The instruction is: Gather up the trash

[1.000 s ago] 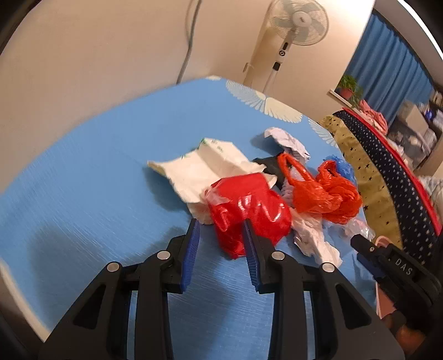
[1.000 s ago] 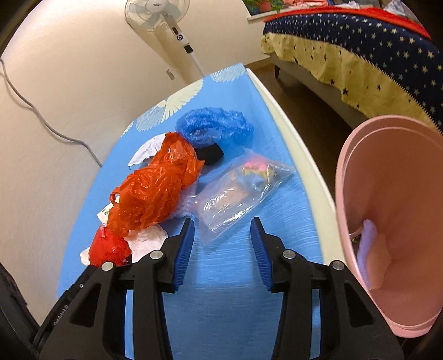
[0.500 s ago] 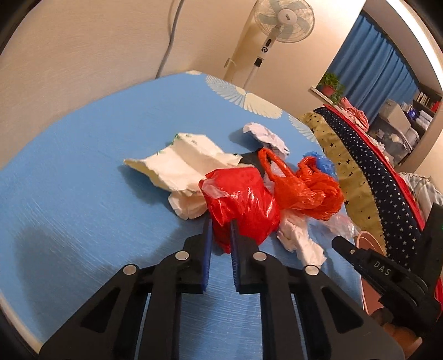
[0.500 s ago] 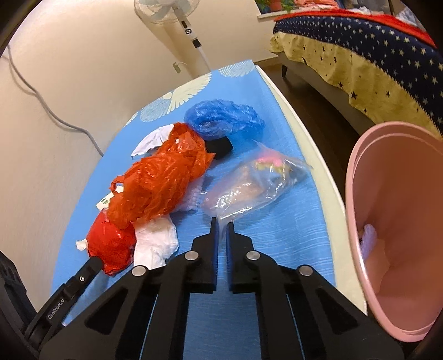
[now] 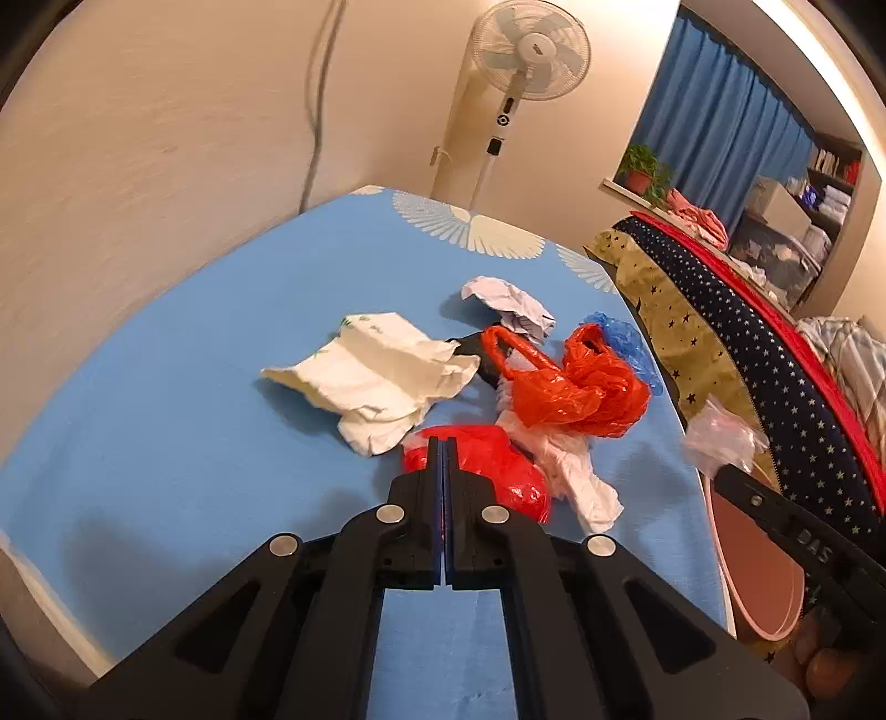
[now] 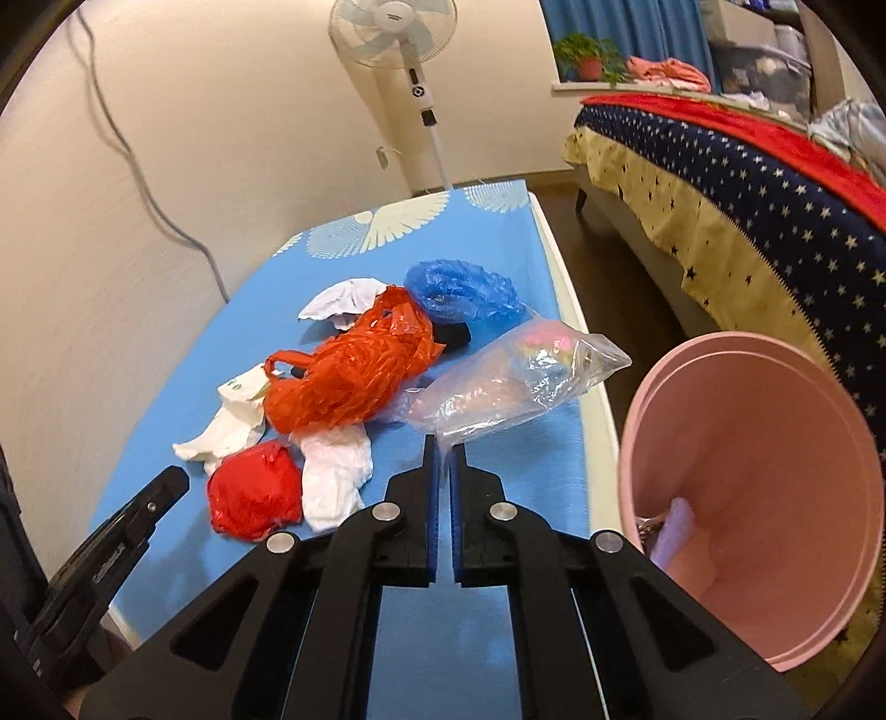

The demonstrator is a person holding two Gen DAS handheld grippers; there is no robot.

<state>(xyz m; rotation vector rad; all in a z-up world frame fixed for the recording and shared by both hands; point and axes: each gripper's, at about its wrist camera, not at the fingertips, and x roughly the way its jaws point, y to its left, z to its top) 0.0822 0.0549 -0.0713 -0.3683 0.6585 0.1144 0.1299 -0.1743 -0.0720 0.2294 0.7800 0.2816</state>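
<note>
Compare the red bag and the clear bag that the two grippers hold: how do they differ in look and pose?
The red bag is opaque and crumpled into a ball; the clear bag is see-through and shows pink contents. The red bag rests on the blue table, pinched by the left gripper; the clear bag hangs lifted from the right gripper, stretched toward the pink bin. Both are thin plastic, each gripped at an edge.

Trash lay heaped on the table point(image 6: 487, 243) near its right edge. The bin point(image 6: 758, 498) stood right of the table, the bed point(image 6: 747, 183) beyond it. A fan point(image 6: 398, 33) stood behind the table's far end. Something lay inside the bin.
</note>
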